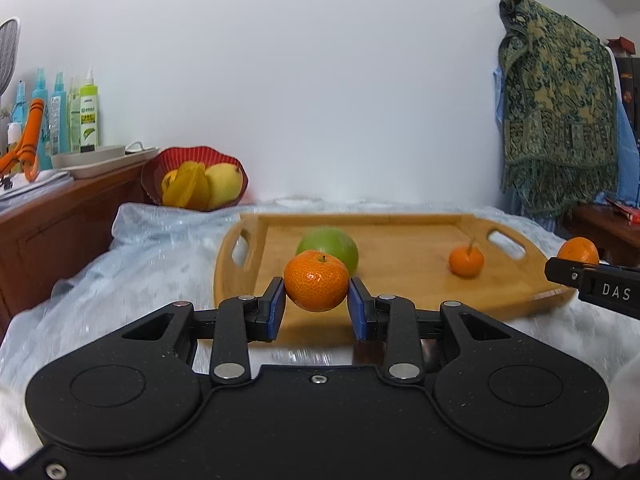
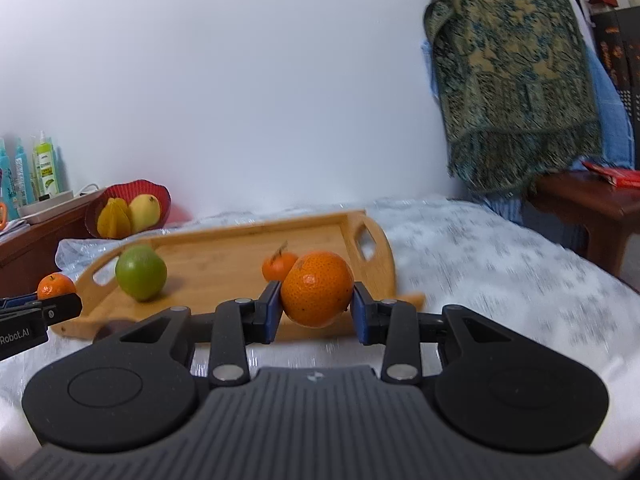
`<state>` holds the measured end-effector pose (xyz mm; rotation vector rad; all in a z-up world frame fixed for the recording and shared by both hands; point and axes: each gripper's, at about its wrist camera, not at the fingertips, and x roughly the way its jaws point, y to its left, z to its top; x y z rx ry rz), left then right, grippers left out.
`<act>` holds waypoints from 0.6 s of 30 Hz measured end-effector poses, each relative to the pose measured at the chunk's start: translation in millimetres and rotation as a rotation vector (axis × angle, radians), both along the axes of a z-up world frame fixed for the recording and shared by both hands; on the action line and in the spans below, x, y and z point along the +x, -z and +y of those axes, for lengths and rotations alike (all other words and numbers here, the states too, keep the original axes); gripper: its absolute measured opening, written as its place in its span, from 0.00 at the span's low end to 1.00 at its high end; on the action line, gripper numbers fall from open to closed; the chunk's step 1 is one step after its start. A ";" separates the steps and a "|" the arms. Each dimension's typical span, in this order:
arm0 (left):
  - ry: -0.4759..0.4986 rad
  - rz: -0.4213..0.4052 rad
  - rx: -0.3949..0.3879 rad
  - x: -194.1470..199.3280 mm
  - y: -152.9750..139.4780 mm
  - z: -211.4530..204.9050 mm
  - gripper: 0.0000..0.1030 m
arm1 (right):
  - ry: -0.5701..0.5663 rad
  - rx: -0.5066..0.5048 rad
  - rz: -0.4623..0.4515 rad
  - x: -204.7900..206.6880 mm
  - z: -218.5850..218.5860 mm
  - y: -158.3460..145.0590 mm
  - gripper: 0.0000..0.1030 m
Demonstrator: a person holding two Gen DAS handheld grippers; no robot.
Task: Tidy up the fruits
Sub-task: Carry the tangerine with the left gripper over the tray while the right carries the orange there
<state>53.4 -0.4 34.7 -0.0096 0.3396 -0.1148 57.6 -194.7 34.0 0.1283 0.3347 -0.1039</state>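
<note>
My left gripper is shut on an orange tangerine, held above the near edge of a wooden tray. On the tray lie a green round fruit and a small stemmed tangerine. My right gripper is shut on a second tangerine, also lifted in front of the tray. That right gripper and its tangerine show at the right edge of the left wrist view. The green fruit and the small tangerine appear behind the right fingers.
A red bowl with yellow fruit stands at the back left by a wooden cabinet with bottles and a dish. A patterned cloth hangs at the back right over a low wooden table. A pale crinkled cover lies under the tray.
</note>
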 end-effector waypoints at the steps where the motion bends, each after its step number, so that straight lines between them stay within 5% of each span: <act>1: -0.002 -0.002 -0.002 5.3 -2.1 0.5 0.30 | -0.002 0.001 -0.001 5.0 -1.7 -1.6 0.39; 10: 0.006 -0.015 -0.007 51.9 -18.5 3.8 0.30 | -0.005 0.096 0.039 46.2 -18.3 -11.5 0.39; 18: 0.011 0.008 -0.030 88.8 -26.1 3.9 0.30 | -0.040 0.042 0.045 76.1 -15.0 -19.7 0.39</act>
